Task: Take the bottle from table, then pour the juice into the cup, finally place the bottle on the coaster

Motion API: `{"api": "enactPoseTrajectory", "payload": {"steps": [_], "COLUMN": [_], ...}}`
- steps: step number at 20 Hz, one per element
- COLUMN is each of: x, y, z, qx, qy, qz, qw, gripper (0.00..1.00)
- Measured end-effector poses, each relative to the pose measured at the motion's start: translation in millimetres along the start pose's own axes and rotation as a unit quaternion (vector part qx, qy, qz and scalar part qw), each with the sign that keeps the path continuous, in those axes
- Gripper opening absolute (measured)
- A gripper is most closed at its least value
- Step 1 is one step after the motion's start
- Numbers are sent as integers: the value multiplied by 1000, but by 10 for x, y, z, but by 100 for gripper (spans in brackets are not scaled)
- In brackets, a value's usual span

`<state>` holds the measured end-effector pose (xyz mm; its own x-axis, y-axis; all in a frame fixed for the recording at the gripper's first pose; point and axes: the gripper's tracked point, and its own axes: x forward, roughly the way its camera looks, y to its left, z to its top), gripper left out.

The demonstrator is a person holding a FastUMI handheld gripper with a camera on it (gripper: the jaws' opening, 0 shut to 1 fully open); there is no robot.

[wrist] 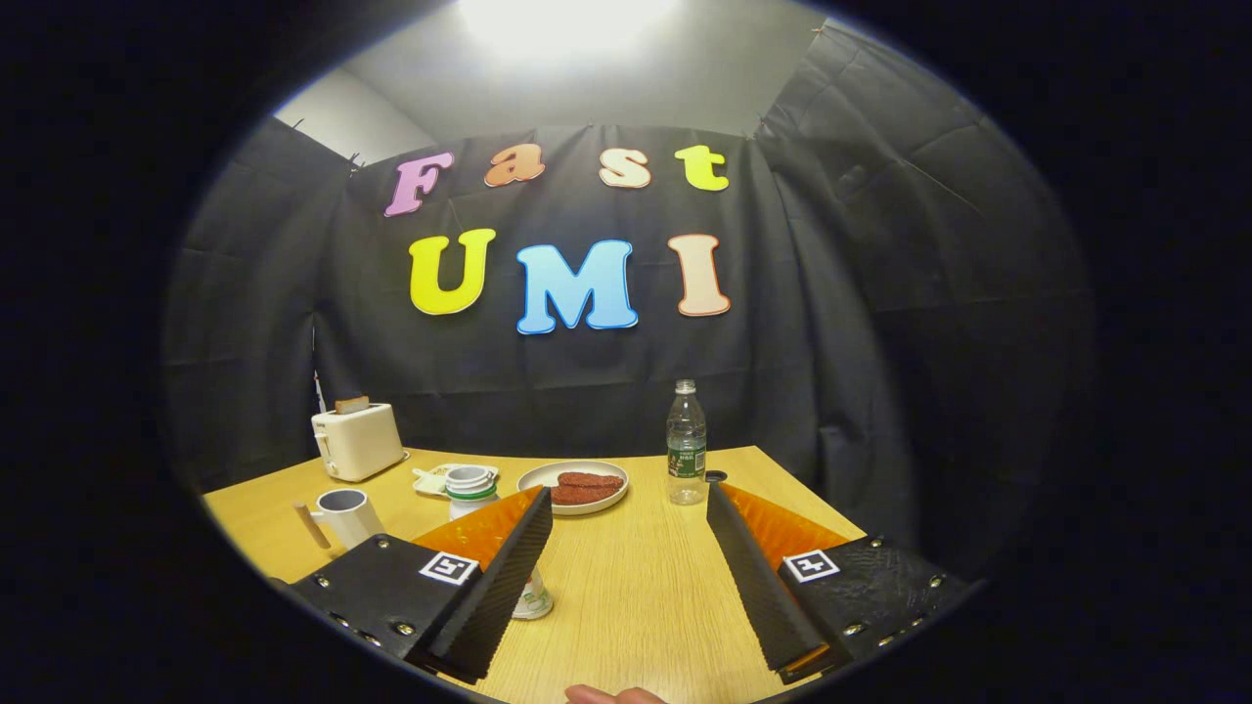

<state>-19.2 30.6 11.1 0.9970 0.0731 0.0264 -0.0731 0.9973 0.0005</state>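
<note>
A white bottle [470, 489] with a green band under its neck stands on the wooden table [636, 587]. It is close behind my left finger [509, 577], which hides most of its body; its base shows below the finger. A white cup [348, 514] with a handle stands further left. A small dark round thing, perhaps the coaster [717, 476], peeks out just past my right fingertip. My gripper [628, 497] is open and wide, with only bare table between the fingers.
A clear plastic water bottle [687, 445] stands beyond my right finger. A white plate [548, 476] with reddish-brown food lies ahead between the fingers. A toaster [357, 440] and a small tray [430, 479] are at the back left. The table's right edge runs close by.
</note>
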Motion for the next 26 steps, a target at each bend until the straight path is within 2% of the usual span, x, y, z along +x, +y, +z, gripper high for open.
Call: {"api": "enactPoseTrajectory", "payload": {"steps": [7, 14, 20, 26], "x": [70, 178, 361, 620], "y": [468, 862, 1010, 1039], "z": [-228, -544, -785, -986], "qx": [8, -26, -50, -22], "qy": [13, 23, 32, 50], "qz": [54, 82, 70, 52], "qw": [998, 996, 996, 997], "gripper": [98, 98, 98, 98]}}
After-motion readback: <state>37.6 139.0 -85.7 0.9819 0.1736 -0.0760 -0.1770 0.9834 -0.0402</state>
